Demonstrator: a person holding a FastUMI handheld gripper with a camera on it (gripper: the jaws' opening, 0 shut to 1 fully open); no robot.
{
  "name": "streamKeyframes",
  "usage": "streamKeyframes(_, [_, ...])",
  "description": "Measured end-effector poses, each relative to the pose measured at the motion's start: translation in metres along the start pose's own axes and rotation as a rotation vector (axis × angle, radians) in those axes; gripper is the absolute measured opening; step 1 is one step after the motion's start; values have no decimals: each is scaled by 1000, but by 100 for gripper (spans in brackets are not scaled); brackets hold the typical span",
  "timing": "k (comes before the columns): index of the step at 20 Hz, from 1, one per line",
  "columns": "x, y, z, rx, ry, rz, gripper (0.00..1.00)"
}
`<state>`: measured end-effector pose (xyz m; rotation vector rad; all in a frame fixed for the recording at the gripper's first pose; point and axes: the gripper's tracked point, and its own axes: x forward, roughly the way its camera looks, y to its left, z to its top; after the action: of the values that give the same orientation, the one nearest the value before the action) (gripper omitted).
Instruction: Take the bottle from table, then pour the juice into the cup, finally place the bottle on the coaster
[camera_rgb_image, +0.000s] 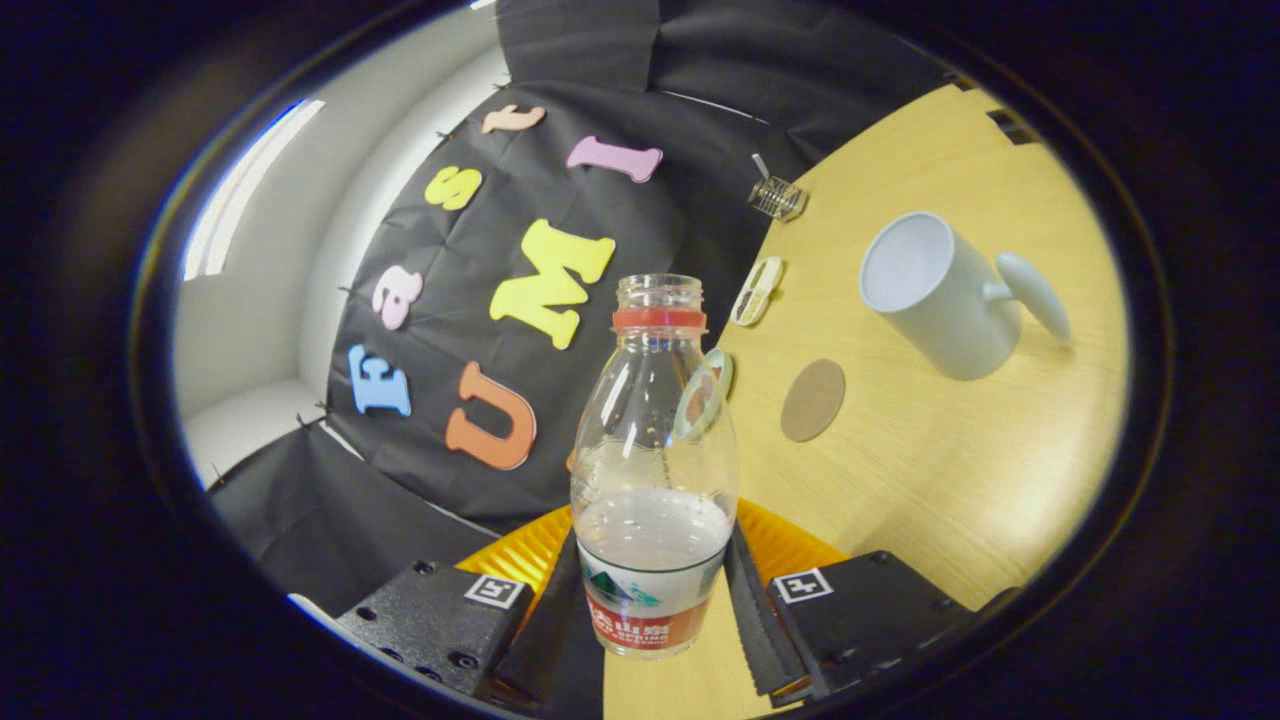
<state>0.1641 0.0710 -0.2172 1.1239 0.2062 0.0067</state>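
The gripper (655, 600) grasps 1 bottle (655, 470) by its lower body, with both ribbed fingers (755, 620) pressed against the labelled part, 1 on each side. The bottle is uncapped, carries a red ring at its neck, and holds a low level of clear liquid just above the label. The whole scene sits tilted in the gripper view, so the table (950, 480) slopes up and away beyond the fingers.

On the wooden top stand 1 white cup (935, 295) with its handle turned away from the bottle, and 1 round brown coaster (812, 400) lying flat between bottle and cup — apart from both. Bare wood lies around the coaster on every side, and a broad open stretch runs from the fingers out toward the cup.

Along the table's far edge, where it meets the black cloth wall, lie 3 small things: 1 wire object (777, 197), 1 pale oblong item (756, 291), and 1 ring-shaped item (712, 385) seen partly through the bottle — too small to identify. The edge passes close behind the bottle's neck, and the cup is well in from it.
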Motion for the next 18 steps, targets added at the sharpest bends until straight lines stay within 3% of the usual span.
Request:
streamKeyframes(7, [-4,4,21,224,-31,41,76])
streamKeyframes(18, [-3,-8,46,504,-26,31,75])
